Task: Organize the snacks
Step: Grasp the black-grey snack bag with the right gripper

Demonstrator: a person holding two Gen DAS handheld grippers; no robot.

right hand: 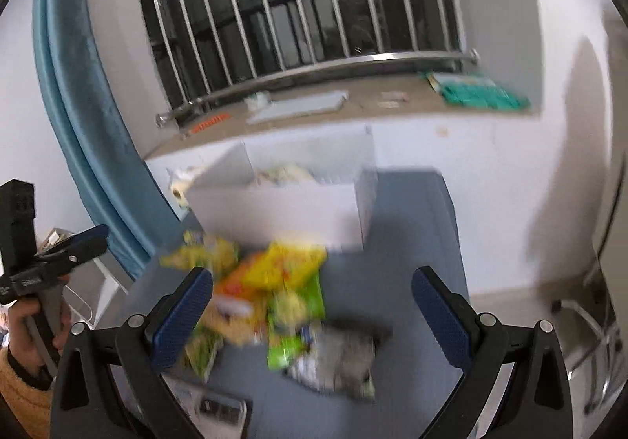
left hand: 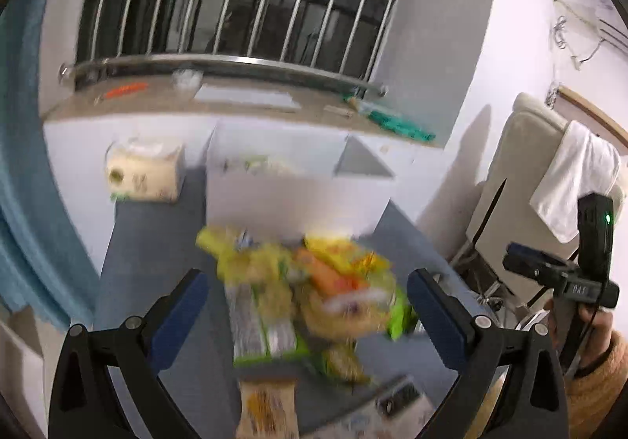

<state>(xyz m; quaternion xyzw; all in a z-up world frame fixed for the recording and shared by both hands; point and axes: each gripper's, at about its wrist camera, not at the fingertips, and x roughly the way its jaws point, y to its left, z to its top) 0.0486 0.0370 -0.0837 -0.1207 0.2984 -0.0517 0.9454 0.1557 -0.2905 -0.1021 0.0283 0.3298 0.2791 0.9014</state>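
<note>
A pile of snack packets [left hand: 306, 293], yellow, orange, green and silver, lies on the blue-grey table [left hand: 157, 250]. It also shows in the right wrist view [right hand: 271, 293]. Behind it stands a white box [left hand: 282, 180], also in the right wrist view [right hand: 290, 199], with something pale inside. My left gripper [left hand: 308, 297] is open and empty, above the pile. My right gripper [right hand: 312, 297] is open and empty, above the pile's right side. Both views are blurred.
A tissue pack [left hand: 143, 174] lies at the table's back left. A window sill [left hand: 243, 101] with small items runs behind. A blue curtain [right hand: 78, 117] hangs at the left. A chair with a white towel [left hand: 565, 180] stands at the right. A phone-like object [right hand: 223, 409] lies near the front edge.
</note>
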